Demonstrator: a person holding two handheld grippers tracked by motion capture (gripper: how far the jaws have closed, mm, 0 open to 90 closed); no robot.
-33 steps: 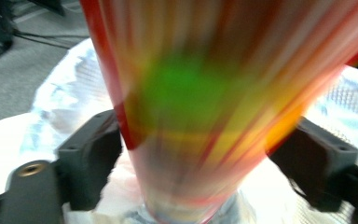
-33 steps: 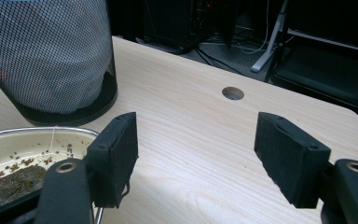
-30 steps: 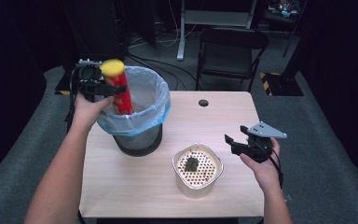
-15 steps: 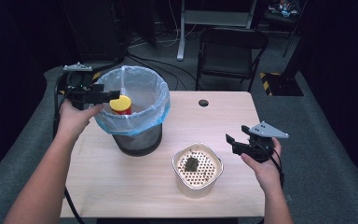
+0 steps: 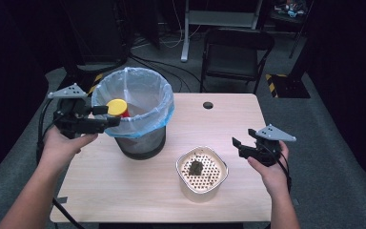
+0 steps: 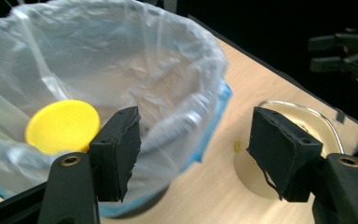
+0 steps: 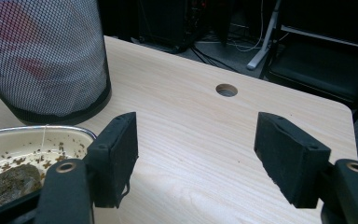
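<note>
A light wooden table (image 5: pixel 124 181) is carrying two things, standing near each other. A black mesh bin (image 5: pixel 138 143) (lined with a pale blue bag) is sitting towards its left side, and a white perforated bowl (image 5: pixel 202 172) is resting nearer the front edge, right of the bin. A round cable hole (image 5: pixel 208 105) is showing near the far edge.
</note>
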